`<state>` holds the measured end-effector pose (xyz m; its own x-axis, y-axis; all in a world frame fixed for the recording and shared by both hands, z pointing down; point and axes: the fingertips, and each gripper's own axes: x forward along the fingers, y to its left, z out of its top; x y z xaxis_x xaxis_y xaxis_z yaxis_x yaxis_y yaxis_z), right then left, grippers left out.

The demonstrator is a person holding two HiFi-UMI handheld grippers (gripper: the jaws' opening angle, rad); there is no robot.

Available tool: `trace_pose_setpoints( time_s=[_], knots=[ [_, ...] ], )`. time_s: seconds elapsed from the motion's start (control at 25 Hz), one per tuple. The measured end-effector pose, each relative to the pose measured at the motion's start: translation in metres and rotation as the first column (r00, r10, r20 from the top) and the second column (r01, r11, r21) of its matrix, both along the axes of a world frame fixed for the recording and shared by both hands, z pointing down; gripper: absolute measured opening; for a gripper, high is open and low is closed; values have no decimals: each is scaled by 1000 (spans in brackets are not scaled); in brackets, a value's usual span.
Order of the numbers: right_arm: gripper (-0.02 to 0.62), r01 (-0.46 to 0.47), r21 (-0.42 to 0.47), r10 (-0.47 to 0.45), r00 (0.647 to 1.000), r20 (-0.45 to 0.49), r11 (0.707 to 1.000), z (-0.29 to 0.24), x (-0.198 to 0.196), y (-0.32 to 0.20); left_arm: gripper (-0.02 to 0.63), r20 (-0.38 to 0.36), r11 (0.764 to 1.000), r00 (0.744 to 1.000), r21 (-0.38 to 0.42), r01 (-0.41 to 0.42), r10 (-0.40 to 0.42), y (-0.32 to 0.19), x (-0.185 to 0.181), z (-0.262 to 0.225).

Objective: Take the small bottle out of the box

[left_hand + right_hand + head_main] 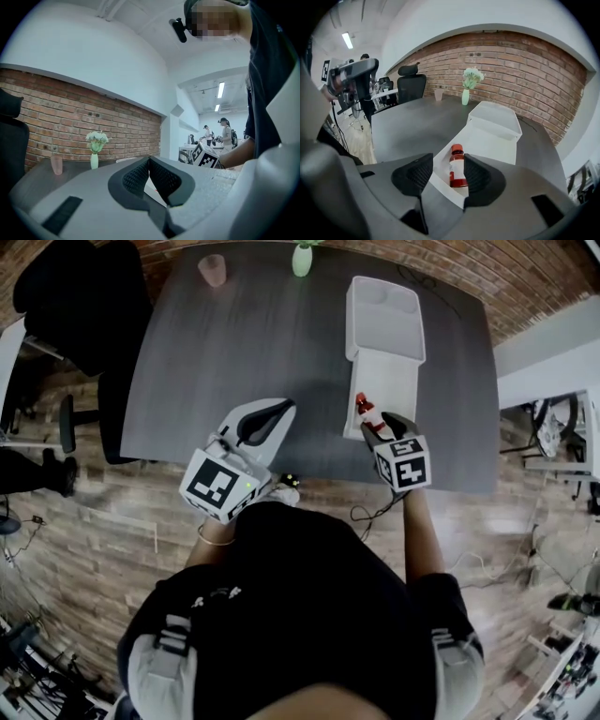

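A small bottle (364, 410) with a red cap and a white label stands upright on the flat white lid (385, 381) of the open white box (352, 326), close to the lid's near edge. My right gripper (373, 424) is around the bottle (458, 167) with its jaws open. The left pad is clearly apart from it and the right pad (480, 174) is close beside it. My left gripper (281, 410) hovers over the dark table (244, 343), left of the lid. In the left gripper view the left gripper (149, 161) is shut with nothing between its pads.
A pink cup (213, 270) and a green vase (301, 259) with flowers stand at the table's far edge. A black chair (84, 306) is at the left. A cable (424, 283) lies behind the box. The table's front edge runs just under both grippers.
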<state>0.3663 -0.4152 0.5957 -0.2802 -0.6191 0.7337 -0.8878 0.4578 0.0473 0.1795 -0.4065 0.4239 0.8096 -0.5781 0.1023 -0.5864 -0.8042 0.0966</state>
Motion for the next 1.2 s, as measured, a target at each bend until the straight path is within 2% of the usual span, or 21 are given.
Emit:
trace_pose_setpoints(
  time_s=[0.16,0.36,0.56,0.76,0.96,1.2],
  knots=[
    [235,23,-56,-26,998,-55,998,24,2,-9,2,3,1000,1000,-8,19,-19,-8,-7,5],
    [244,42,-116,-54,993,-106,992,46,5,-21,2,3,999,999,-18,40,-40,-16,-12,9],
    [241,67,-136,-85,987,-135,988,53,2,-38,2,-1,999,999,-12,49,-49,-23,-14,5],
    [235,88,-192,-121,979,-166,977,66,2,-49,2,0,997,997,-5,75,-75,-28,-21,4],
    [227,48,-281,-88,987,-132,958,83,2,-44,2,0,995,995,-2,101,-101,-32,-30,4],
    [232,15,-312,-52,992,-112,950,93,0,-45,2,-19,992,993,41,120,-119,-35,-40,0]
  ],
)
